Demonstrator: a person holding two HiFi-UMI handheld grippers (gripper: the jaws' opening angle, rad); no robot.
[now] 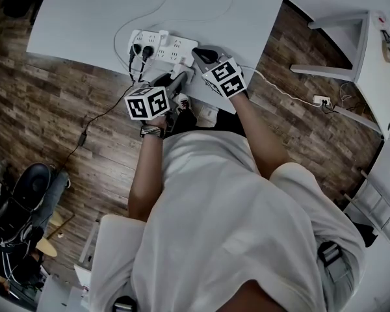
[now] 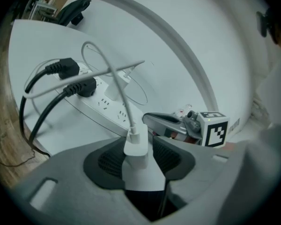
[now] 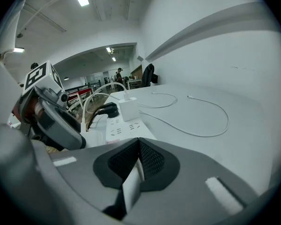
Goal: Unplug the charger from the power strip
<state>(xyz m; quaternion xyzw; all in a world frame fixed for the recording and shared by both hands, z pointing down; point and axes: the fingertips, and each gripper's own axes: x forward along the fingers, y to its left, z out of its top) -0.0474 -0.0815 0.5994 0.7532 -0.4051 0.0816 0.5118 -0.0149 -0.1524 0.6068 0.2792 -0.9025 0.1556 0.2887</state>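
The white power strip lies near the table's front edge with two black plugs at its left end and a white adapter still standing in it. A second white charger is off the strip and sits between my left gripper's jaws. It rests against the left pad, with a thin gap at the right pad, and its white cable arcs up over the strip. My right gripper has its pads together at the strip's right end.
A loose white cable curls over the white table behind the strip. Black cords drop off the table's front edge to the wooden floor. A white shelf stands at the right and a dark chair at the lower left.
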